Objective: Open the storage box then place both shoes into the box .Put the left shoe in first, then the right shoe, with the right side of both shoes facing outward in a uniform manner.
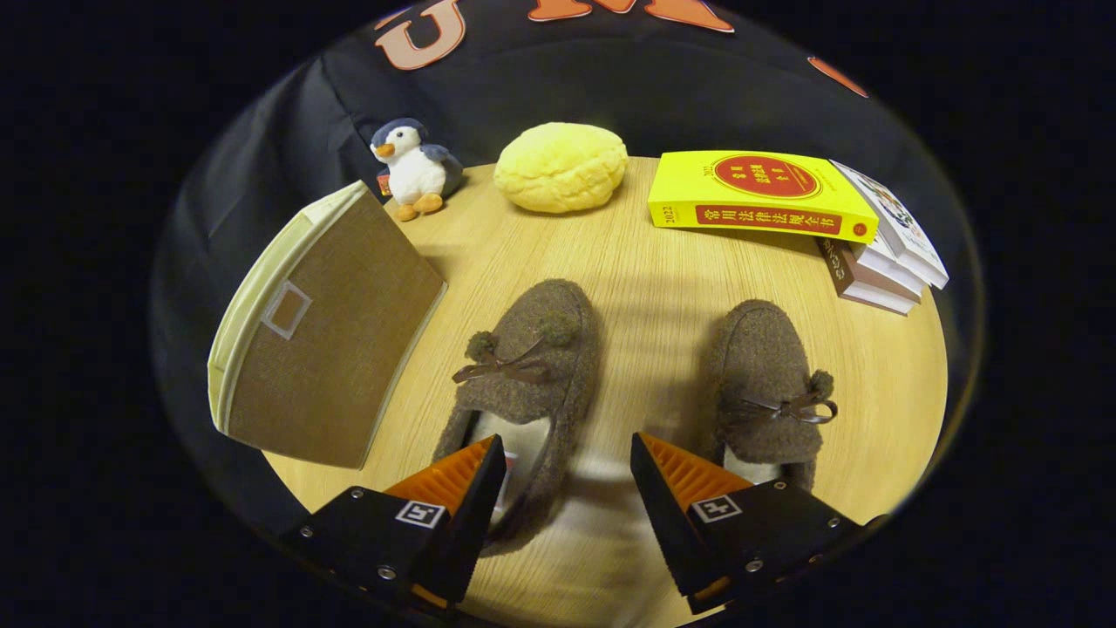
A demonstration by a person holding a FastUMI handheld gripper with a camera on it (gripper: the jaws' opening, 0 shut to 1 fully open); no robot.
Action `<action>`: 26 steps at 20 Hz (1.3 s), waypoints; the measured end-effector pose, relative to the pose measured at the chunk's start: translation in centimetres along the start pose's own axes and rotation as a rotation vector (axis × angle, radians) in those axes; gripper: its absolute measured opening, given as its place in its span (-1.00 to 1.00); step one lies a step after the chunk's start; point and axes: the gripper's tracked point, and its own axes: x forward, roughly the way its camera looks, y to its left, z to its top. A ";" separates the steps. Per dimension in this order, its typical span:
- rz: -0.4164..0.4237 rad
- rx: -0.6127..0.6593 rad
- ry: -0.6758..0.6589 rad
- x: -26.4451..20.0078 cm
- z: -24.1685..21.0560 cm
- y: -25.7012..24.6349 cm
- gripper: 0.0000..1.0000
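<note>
Two brown fuzzy shoes with small bows lie on the wooden table (610,262), toes pointing away from me. The left shoe (532,366) sits just ahead of my left finger, its heel opening partly hidden behind that finger. The right shoe (767,384) sits ahead of my right finger. My gripper (567,453) is open above the table, with bare tabletop between the fingers. A brown fabric storage box (327,336) with a cream rim and a small label frame stands to the left of the shoes, its lid shut.
A plush penguin (414,170) and a yellow round cushion (562,166) sit at the table's far edge. A yellow book on a stack of books (785,201) lies at the far right. The table edge curves close behind the box and right shoe.
</note>
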 end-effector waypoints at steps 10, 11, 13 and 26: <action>0.019 0.078 0.034 3.3 0.7 0.7 -0.39; 0.022 0.093 0.038 3.5 0.8 0.7 -0.49; 0.029 0.129 0.050 3.4 0.8 0.7 -0.71; -0.122 0.207 -0.071 -4.9 7.2 4.4 -0.96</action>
